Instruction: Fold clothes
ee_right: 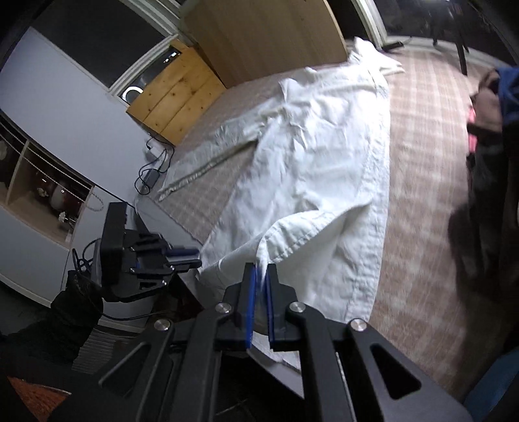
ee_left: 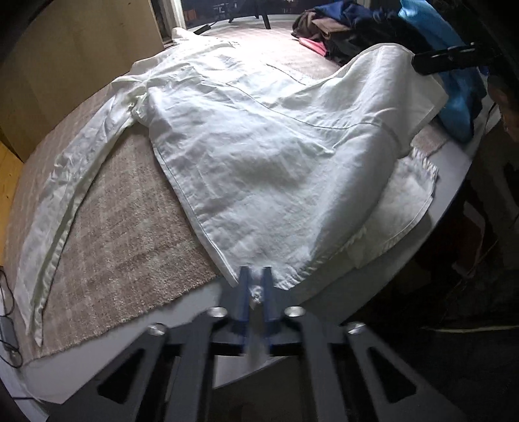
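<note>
You're gripping the white shirt point(ee_left: 253, 155) with both tools. Left gripper point(ee_left: 256, 276) is sitting narrow, its blue pads point(ee_left: 243, 292) pinching a bunched bit of the near hem. Right gripper point(ee_right: 261, 276) is also nearly closed, pinching a raised fold of the same shirt point(ee_right: 308, 168).

The shirt is lying spread on the beige rug point(ee_left: 123, 240) over the grey table point(ee_left: 373, 285), collar at the far end, one sleeve point(ee_left: 61, 194) running down the left side.

View differences:
- Left wrist view is showing the whole shirt, a lifted right corner, a dark bar point(ee_left: 447, 58) at that corner that is probably your right gripper, and the clothes pile point(ee_left: 343, 29) at far right with a blue cloth point(ee_left: 454, 81) beside it.
- Right wrist view is showing your left gripper point(ee_right: 181, 256) from the side at the table's near edge, plus a wooden cabinet point(ee_right: 175, 97), a cable and adapter point(ee_right: 150, 177) and shelving point(ee_right: 42, 194) on the left.

No readable labels or writing in either view.

Hard to read: the right wrist view is motion-blurred, the pile is cut off at its right edge, and the second sleeve is hidden under the folded cloth.
</note>
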The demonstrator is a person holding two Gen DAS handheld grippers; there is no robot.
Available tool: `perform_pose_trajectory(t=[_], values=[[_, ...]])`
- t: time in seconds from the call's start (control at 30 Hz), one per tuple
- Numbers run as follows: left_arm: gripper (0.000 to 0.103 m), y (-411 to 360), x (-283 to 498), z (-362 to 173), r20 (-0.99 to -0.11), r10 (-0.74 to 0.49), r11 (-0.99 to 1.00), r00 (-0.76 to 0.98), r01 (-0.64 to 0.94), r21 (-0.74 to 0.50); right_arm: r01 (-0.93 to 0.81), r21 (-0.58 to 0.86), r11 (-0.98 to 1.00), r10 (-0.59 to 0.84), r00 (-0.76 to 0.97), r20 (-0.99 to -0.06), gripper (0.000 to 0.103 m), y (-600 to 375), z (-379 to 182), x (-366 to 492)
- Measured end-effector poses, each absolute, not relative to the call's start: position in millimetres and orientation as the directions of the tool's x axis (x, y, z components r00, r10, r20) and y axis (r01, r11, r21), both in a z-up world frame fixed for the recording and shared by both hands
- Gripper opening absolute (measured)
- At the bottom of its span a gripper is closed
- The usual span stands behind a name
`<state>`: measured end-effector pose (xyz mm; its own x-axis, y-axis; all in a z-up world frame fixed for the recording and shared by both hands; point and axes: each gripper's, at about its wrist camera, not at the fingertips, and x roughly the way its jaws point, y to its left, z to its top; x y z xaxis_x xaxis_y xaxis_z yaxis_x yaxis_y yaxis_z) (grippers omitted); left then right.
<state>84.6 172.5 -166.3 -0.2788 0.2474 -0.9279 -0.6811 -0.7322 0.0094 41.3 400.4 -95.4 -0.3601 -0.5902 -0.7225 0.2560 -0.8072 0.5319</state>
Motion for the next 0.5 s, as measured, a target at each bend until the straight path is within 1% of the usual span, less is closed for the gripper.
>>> perform_pose_trajectory(t=[0.13, 0.33, 0.5], values=[[0.0, 166.8, 77.3, -155.1, -0.918, 0.272, -0.75, -0.288, -0.662, -0.015, 0.244, 0.552, -0.797, -0.603, -0.368, -0.708, 0.006, 402.0, -90.3, 37.2], [0.0, 162.5, 76.0, -139.0, -0.907, 0.289, -0.761, -0.307, -0.649, -0.022, 0.224, 0.599, -0.768, -0.635, -0.387, -0.669, 0.006, 411.7, -78.7, 35.4], [0.0, 159.9, 77.5, -130.7, -0.902, 0.298, -0.763, -0.311, -0.646, -0.029, 0.233, 0.595, -0.769, -0.634, -0.393, -0.666, 0.006, 406.2, -73.8, 31.5]])
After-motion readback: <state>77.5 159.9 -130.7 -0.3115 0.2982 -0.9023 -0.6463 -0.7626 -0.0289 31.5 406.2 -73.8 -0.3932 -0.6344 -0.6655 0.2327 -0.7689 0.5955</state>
